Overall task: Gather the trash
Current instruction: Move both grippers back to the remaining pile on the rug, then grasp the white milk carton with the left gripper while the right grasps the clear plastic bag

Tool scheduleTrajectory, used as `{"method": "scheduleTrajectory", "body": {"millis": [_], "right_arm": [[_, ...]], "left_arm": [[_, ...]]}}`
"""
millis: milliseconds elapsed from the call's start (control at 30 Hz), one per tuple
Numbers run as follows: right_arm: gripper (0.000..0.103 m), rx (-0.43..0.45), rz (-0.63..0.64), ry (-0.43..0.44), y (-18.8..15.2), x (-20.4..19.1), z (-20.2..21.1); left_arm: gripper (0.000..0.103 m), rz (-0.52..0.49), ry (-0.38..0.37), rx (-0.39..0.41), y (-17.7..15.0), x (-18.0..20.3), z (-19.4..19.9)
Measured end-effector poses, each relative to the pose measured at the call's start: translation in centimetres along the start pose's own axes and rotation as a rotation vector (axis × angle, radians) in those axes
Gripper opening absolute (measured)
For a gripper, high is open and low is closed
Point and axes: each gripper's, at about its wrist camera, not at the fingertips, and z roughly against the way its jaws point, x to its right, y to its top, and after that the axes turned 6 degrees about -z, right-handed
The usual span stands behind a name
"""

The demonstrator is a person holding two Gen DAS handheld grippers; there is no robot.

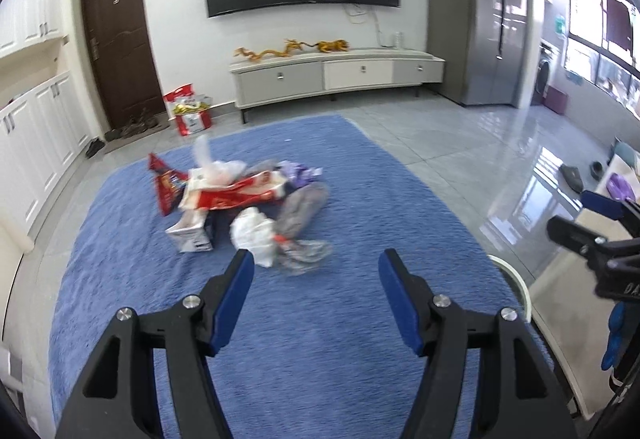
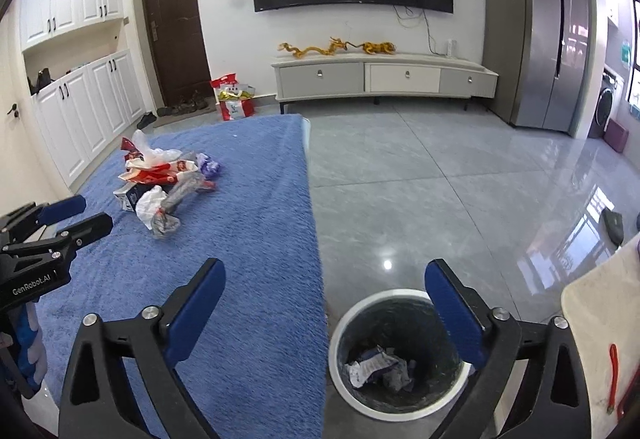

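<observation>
The right gripper (image 2: pixel 326 315) is seen with its jaws spread wide and nothing between them, poised above the waste bin (image 2: pixel 348 323), on whose dark liner crumpled white and blue paper (image 2: pixel 378 365) lies. The left gripper (image 1: pixel 316 293) is likewise parted, about half as wide, and empty, pointed down over the blue cloth (image 1: pixel 320 339) toward the trash pile (image 1: pixel 244 199). The pile is gathered well ahead of the left fingertips, on the far left part of the cloth: a red snack wrapper (image 1: pixel 240 195), a small carton (image 1: pixel 192 235), a crumpled white bag (image 1: pixel 256 235), a grey clear plastic bag (image 1: pixel 300 223) and a purple wrapper (image 1: pixel 298 175) are heaped together, several overlapping. The step in hand is judged to be a reach for the next piece with the left gripper while the right one is cleared from the bin. It is probably done best if the nearest loose item, the white bag or the clear plastic beside it, is taken first, so that nothing is dragged off the heap. A thick fold should be caught between the pads rather than a thin edge, since such film is likely to slip. The cloth should be kept out of the pinch, as its pile could be snagged and pulled up with the trash.
</observation>
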Motion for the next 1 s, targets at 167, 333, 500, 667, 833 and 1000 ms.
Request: {"method": "scheduleTrajectory", "body": {"millis": [167, 333, 500, 667, 833, 1000], "right_arm": [[0.103, 0.023, -0.004, 0.027, 0.9, -1.9, -0.4], [0.103, 0.033, 0.024, 0.049, 1.4, -4.2, -1.2], [0.103, 0.020, 0.063, 0.103, 2.0, -7.2, -2.5], [0.103, -0.051, 0.133, 0.169, 1.7, -10.4, -4.2], [0.103, -0.093, 0.174, 0.219, 1.1, -12.3, -5.7], [0.098, -0.150, 0.176, 0.269, 0.8, -13.0, -7.6]], "left_arm": [[0.067, 0.058, 0.034, 0.000, -1.1, -3.0, -0.1], [0.069, 0.123, 0.068, -0.005, -2.6, -6.2, -0.3], [0.069, 0.180, 0.098, -0.013, -4.3, -9.0, -0.5], [0.069, 0.237, 0.110, -0.036, -5.9, -11.2, -0.7], [0.069, 0.288, 0.076, -0.075, -7.7, -13.7, -2.0], [0.069, 0.331, 0.012, -0.081, -7.5, -15.5, -3.5]]}}
